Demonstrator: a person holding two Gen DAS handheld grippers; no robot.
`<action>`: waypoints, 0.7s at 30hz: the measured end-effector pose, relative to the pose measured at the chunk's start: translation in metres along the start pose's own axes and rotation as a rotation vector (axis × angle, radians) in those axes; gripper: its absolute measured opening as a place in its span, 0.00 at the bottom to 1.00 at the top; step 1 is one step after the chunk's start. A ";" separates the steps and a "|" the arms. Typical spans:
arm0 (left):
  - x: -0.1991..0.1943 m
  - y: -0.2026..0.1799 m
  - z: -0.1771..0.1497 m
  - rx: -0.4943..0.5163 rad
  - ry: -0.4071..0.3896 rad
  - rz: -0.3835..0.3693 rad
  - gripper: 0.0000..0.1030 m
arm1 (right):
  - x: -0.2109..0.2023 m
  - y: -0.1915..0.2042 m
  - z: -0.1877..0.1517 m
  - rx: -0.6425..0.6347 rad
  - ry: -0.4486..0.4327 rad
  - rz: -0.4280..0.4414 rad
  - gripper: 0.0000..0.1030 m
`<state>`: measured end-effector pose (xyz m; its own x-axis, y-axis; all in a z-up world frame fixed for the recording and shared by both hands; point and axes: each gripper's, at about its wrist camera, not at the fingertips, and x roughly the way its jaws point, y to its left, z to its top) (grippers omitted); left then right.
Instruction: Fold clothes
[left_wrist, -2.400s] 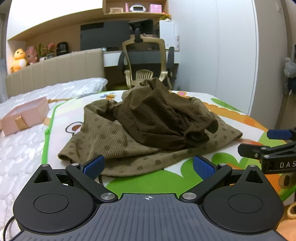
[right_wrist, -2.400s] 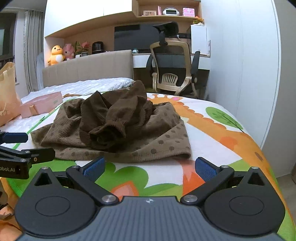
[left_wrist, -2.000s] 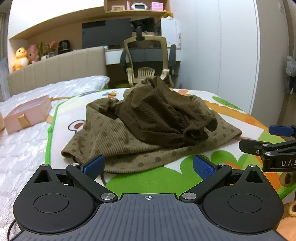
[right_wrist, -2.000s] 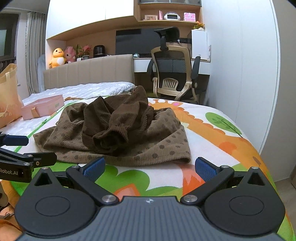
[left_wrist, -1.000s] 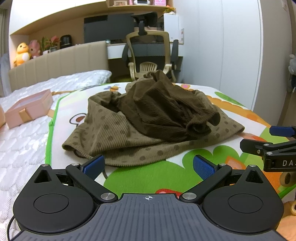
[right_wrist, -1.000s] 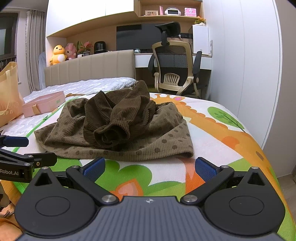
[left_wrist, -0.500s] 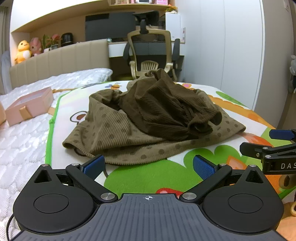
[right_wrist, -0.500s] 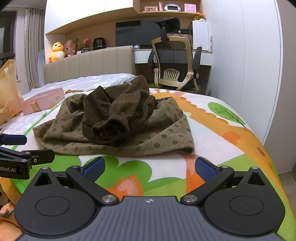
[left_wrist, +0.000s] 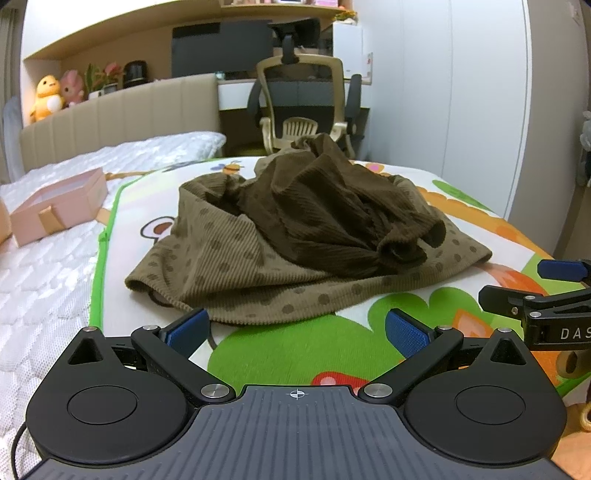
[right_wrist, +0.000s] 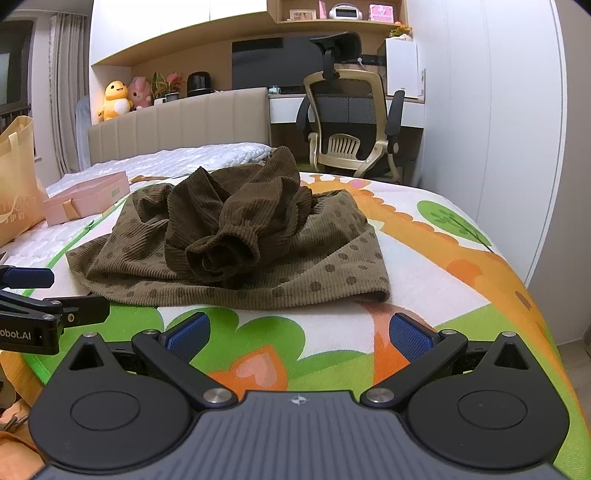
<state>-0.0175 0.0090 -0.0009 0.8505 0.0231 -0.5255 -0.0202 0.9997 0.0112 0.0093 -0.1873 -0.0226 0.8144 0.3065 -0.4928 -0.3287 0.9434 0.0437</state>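
A crumpled brown corduroy garment (left_wrist: 295, 240) with dark dots lies heaped on a colourful cartoon mat (left_wrist: 280, 350) on the bed. A darker sleeve with a gathered cuff (right_wrist: 225, 251) is bunched on top of it. My left gripper (left_wrist: 295, 328) is open just short of the garment's near hem, with nothing between its blue pads. My right gripper (right_wrist: 299, 334) is also open and empty, a little in front of the hem at its right side. Each gripper shows at the edge of the other's view.
A pink gift box (left_wrist: 55, 206) sits on the white quilt (left_wrist: 44, 280) to the left. A tan paper bag (right_wrist: 16, 184) stands at the far left. Behind the bed are an office chair (right_wrist: 351, 125), a desk and white wardrobe doors (right_wrist: 480, 110).
Both grippers have crept slightly closer to the garment and dipped a little; its hem now lies nearer the fingertips. The garment has not moved and both grippers stay open.
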 end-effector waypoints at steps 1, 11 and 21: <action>0.000 0.000 0.000 -0.001 0.001 0.000 1.00 | 0.001 0.000 0.000 0.000 0.001 0.000 1.00; 0.002 -0.001 0.001 -0.003 0.008 0.003 1.00 | 0.002 0.000 0.000 0.002 0.004 0.001 1.00; 0.006 0.001 0.002 -0.017 0.027 0.004 1.00 | 0.003 -0.002 0.000 0.011 0.011 0.001 1.00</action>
<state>-0.0112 0.0102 -0.0022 0.8359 0.0269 -0.5482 -0.0327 0.9995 -0.0009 0.0122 -0.1887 -0.0244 0.8089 0.3061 -0.5020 -0.3242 0.9445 0.0535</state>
